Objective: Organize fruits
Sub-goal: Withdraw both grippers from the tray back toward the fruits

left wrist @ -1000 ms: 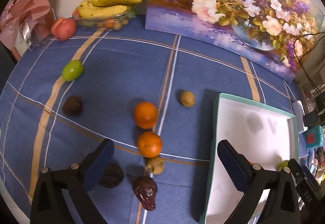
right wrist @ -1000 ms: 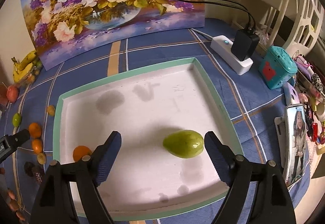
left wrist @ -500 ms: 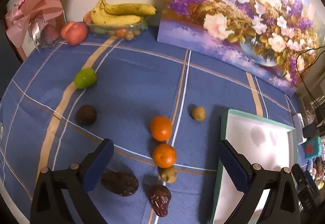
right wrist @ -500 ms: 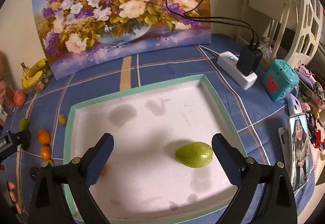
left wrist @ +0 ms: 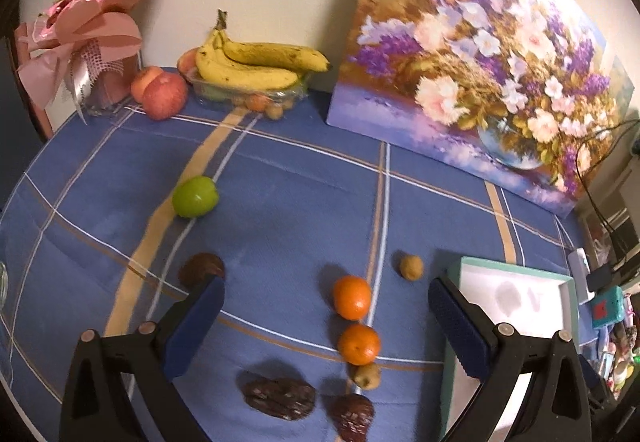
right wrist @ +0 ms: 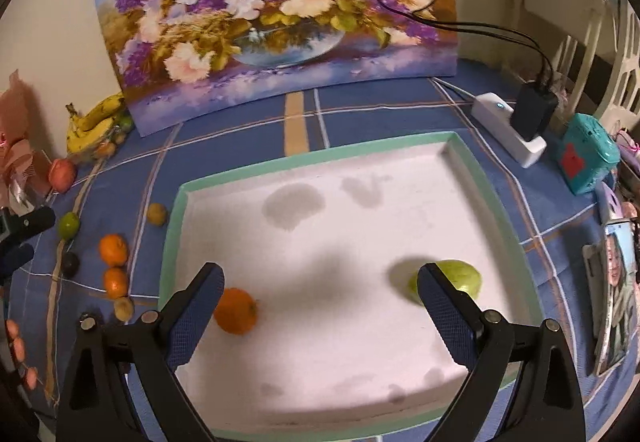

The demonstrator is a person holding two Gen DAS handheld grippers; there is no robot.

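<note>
Both grippers gape empty: the right gripper (right wrist: 320, 298) over the tray (right wrist: 496, 197), its fingers partly hiding an orange (right wrist: 236, 310) and green fruit (right wrist: 460, 274); the left gripper (left wrist: 324, 302) above fruit scattered on the tablecloth (left wrist: 280, 193).

Flower painting (right wrist: 276, 21) vs wall, pink gift bouquet (left wrist: 84, 41), teal box (right wrist: 586, 157), charger w/ cables (right wrist: 534, 113).
</note>
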